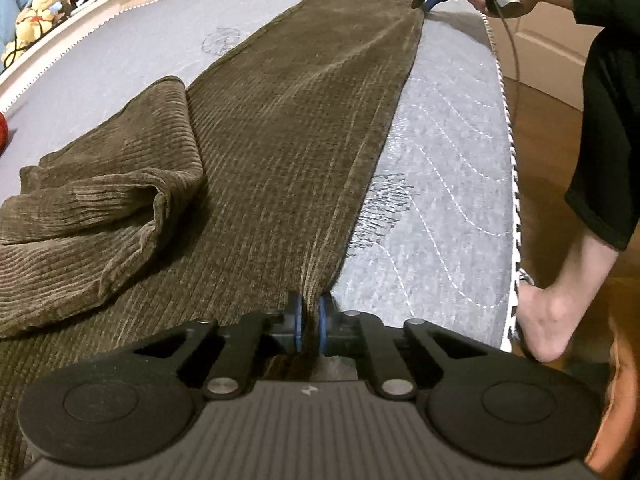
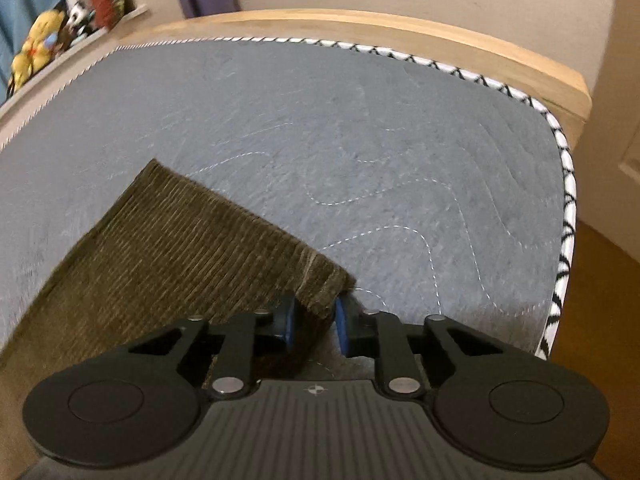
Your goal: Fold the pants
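Pants flat on bed | left gripper pinching near edge | right gripper clamped on hem corner | lift both together, keep edge taut, fold over.

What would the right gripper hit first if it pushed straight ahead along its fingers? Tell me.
The right gripper is already clamped on a corner of the brown pants. Pushed straight on, angled downward, it would probably press that corner into the grey mattress just ahead; depth there is hard to judge.
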